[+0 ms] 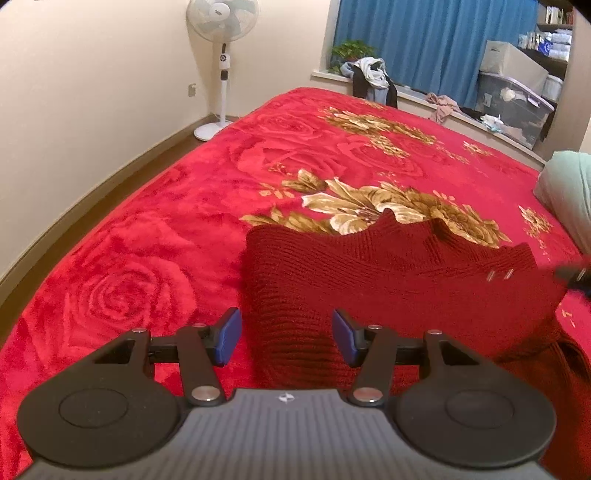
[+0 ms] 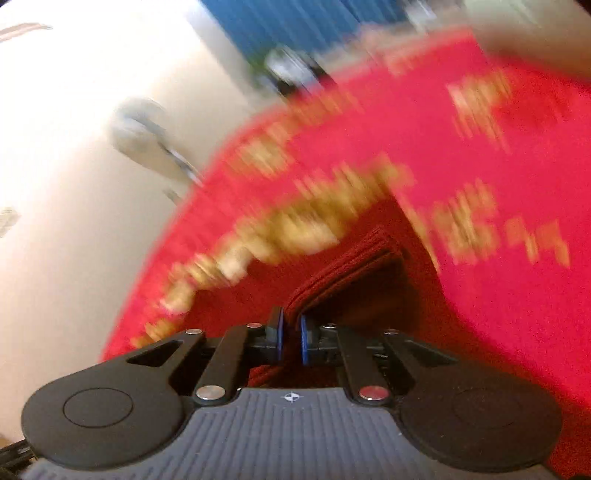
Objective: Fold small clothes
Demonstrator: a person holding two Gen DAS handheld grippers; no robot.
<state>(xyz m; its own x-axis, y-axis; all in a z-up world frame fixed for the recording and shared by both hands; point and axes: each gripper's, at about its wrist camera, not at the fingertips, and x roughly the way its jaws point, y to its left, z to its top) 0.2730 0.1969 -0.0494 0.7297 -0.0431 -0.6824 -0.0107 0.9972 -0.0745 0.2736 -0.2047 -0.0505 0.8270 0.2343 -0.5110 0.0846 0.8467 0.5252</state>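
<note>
The left gripper [image 1: 286,336] tilts downward, jaws half open, nothing pinched, above the near edge of the dark red sweater [image 1: 369,280] on the floral blanket [image 1: 147,221]. The right gripper [image 2: 290,338] clamps a fold of it.

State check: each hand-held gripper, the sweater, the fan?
Left hand-held gripper: open, jaws apart over the knit, not gripping.
Right hand-held gripper: shut on the dark red sweater's edge.
Dark red sweater: partly lifted off the red blanket.
Fan: upright; running unclear.
</note>
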